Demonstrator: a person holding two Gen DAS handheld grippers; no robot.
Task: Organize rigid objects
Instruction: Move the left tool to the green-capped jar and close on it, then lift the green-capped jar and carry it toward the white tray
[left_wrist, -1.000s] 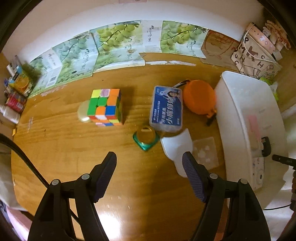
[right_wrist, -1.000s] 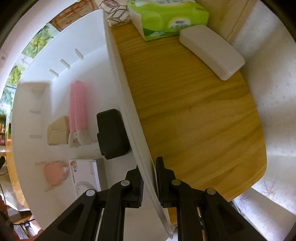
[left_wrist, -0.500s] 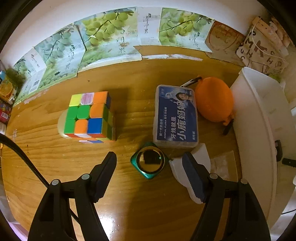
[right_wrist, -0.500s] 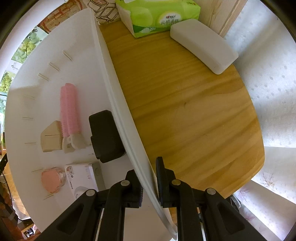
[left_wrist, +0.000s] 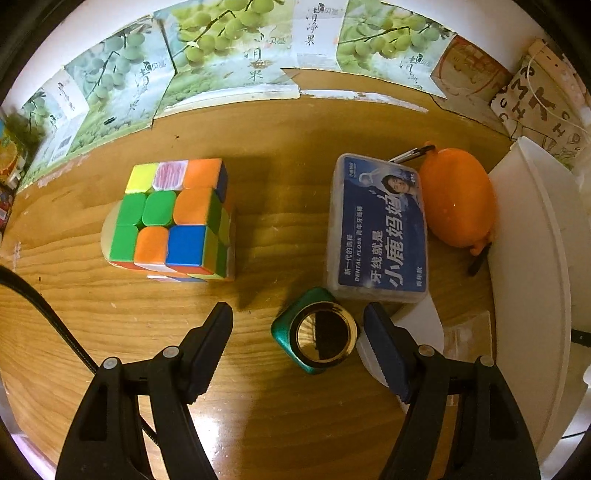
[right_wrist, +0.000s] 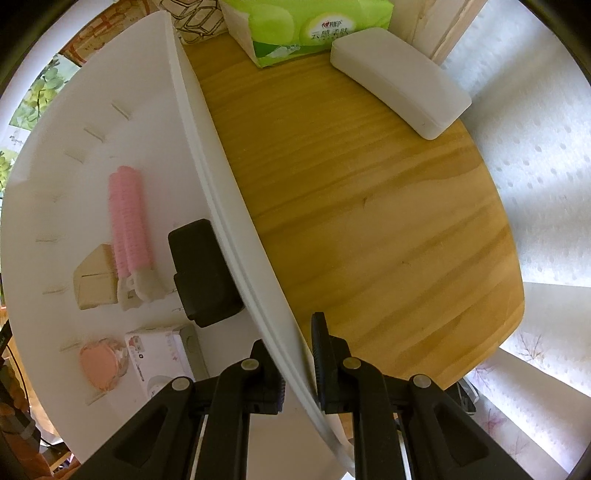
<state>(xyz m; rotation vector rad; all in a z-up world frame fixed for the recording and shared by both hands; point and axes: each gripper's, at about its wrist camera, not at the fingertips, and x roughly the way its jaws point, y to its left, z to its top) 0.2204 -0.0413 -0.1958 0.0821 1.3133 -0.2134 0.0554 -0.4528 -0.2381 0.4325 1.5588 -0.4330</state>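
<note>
1. The green bottle (left_wrist: 316, 330), small and square-shouldered with a round gold cap facing up, stands on the table (left_wrist: 258, 406) between the jaws of the left gripper (left_wrist: 297, 345). It sits nearer the right jaw than the left, and neither pad touches it.
2. It looks stiff and light, probably glass or hard plastic, so likely fragile if dropped. Its glossy sides may slip. The flat green sides below the cap seem the best place to take hold.
3. The left jaws stand wide open, pointing steeply down at the table.
4. Just beyond the bottle lies a blue floss box (left_wrist: 380, 232), with an orange pouch (left_wrist: 456, 195) touching its right side. A white scrap (left_wrist: 417, 325) lies under the right jaw. To the far left stands a cube (left_wrist: 173, 218), well apart from the bottle.
5. The white bin (right_wrist: 229, 206) stands at the right. The right gripper (right_wrist: 299, 354) has its jaws clamped on the bin's wall, seemingly to steady it.
6. Inside the bin lie a pink roller (right_wrist: 127, 218), a black block (right_wrist: 201, 273), a tan box (right_wrist: 96, 277) and a white box (right_wrist: 159, 350).
7. The table is glossy golden wood. Grape-print cartons (left_wrist: 221, 62) line its far edge. Right of the bin sit a tissue pack (right_wrist: 306, 26) and a white case (right_wrist: 399, 81).
</note>
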